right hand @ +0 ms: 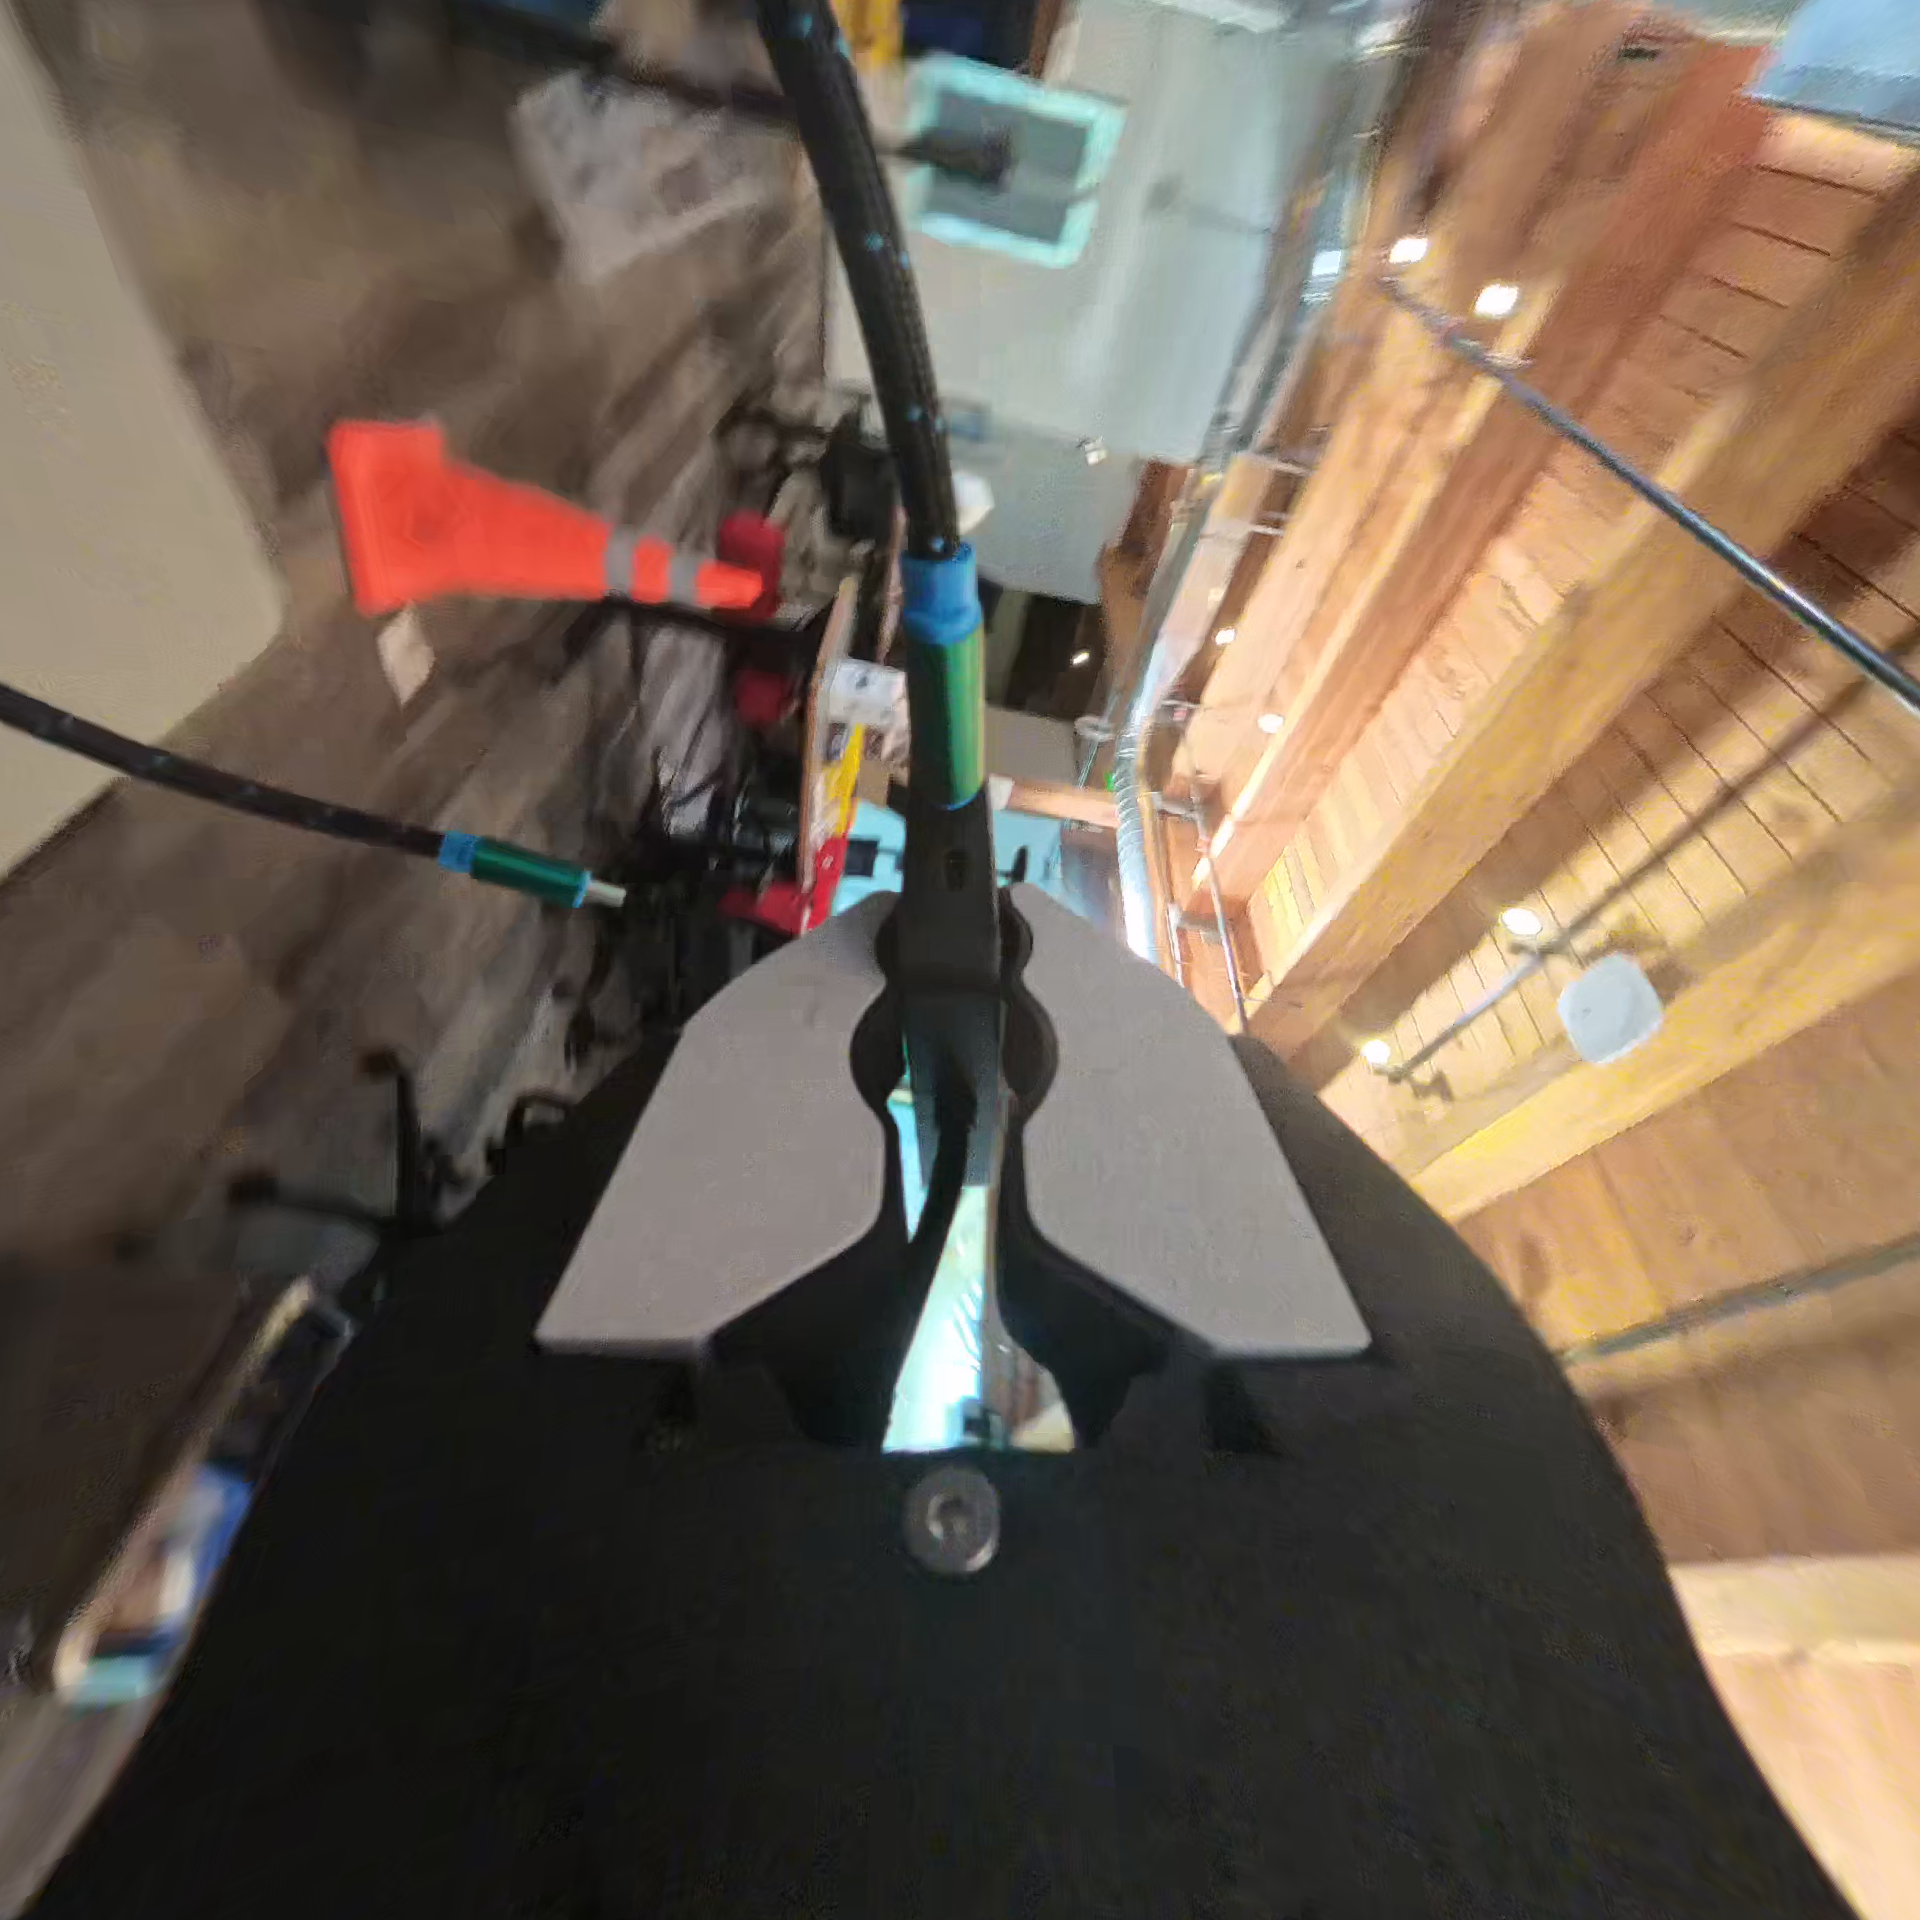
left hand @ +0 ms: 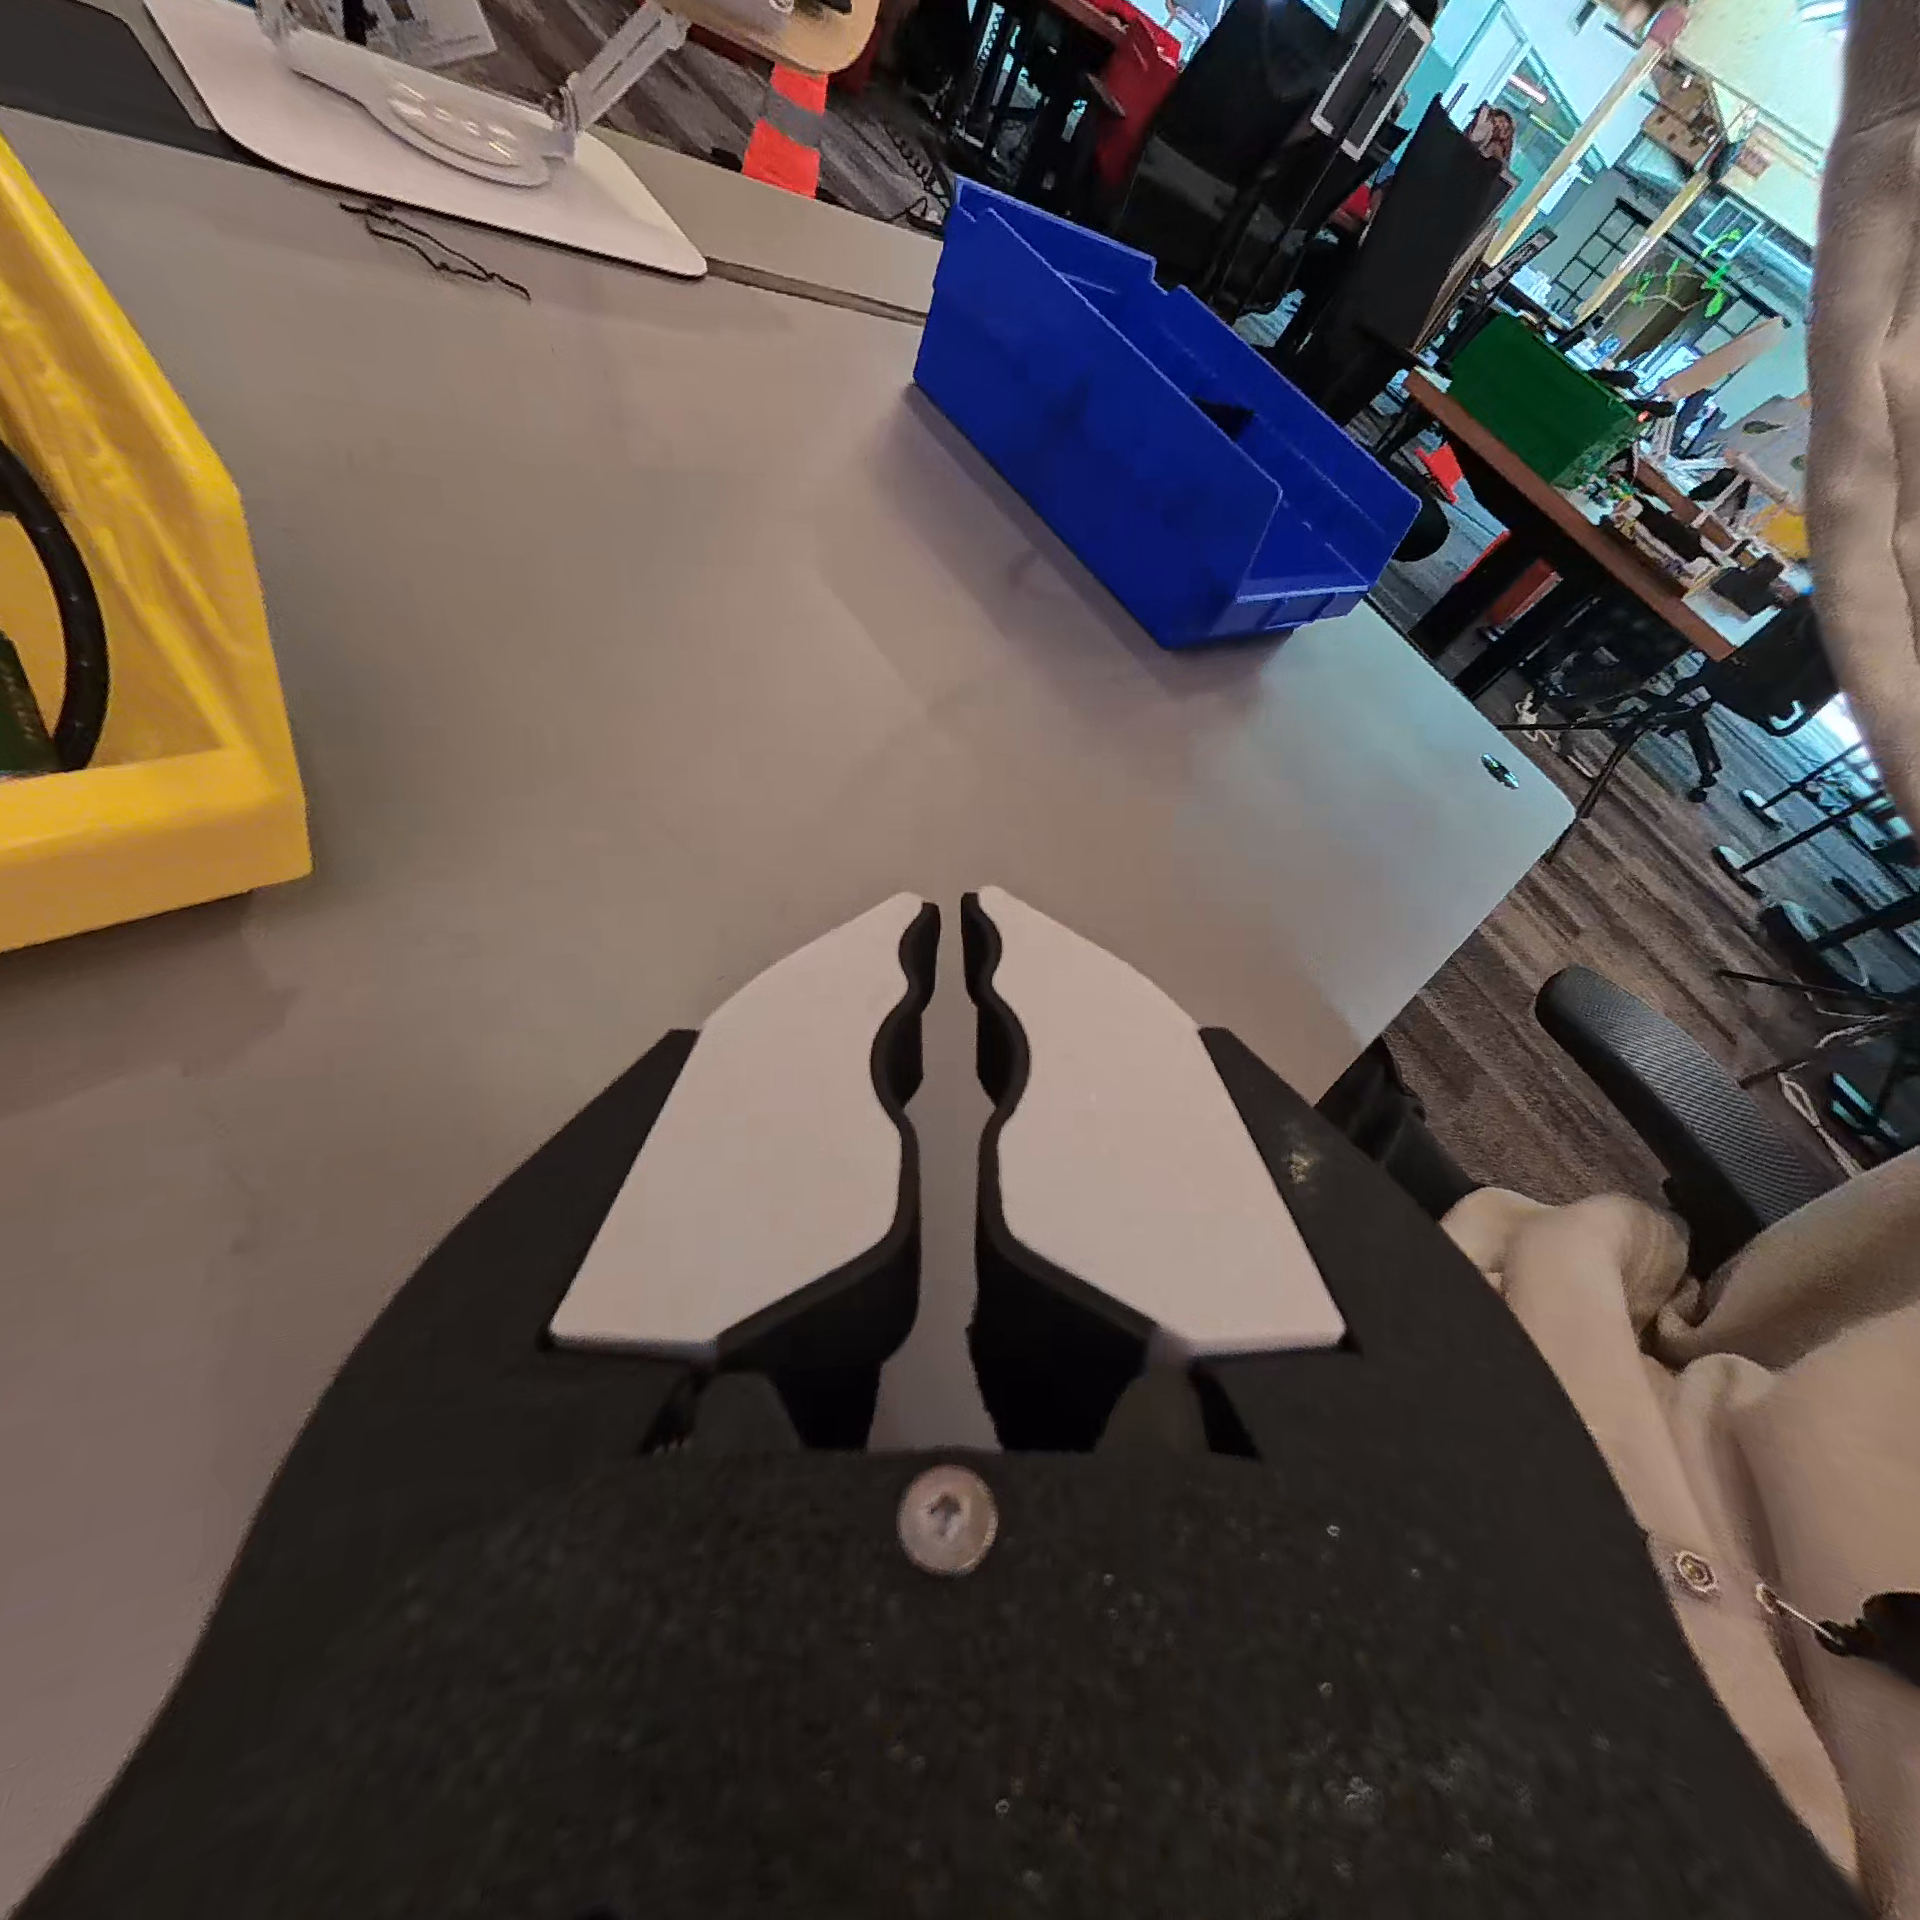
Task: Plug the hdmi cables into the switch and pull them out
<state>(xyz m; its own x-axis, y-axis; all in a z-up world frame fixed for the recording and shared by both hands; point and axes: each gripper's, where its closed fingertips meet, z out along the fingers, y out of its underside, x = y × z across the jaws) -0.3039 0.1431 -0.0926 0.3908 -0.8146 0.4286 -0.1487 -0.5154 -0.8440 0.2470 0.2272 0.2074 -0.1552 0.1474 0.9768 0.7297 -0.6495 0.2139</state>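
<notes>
The right tool (right hand: 951,914) was clamped on a black switch (right hand: 951,997) with one green-sleeved HDMI plug (right hand: 943,707) seated at twelve o'clock. A second plug (right hand: 535,875) hung loose at nine o'clock. The left tool (left hand: 951,914), nearly closed and empty, hovered over the grey worktop (left hand: 644,623). With the switch lifted and tilted, the dangling cable's weight could twist it in the grip or lever the seated plug out.

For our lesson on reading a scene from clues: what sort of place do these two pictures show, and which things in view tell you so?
Probably a shared workshop or lab in an open-plan space. A grey worktable carries a blue parts bin and a yellow bin, an orange traffic cone stands on the floor, and further cluttered workbenches stand behind.
</notes>
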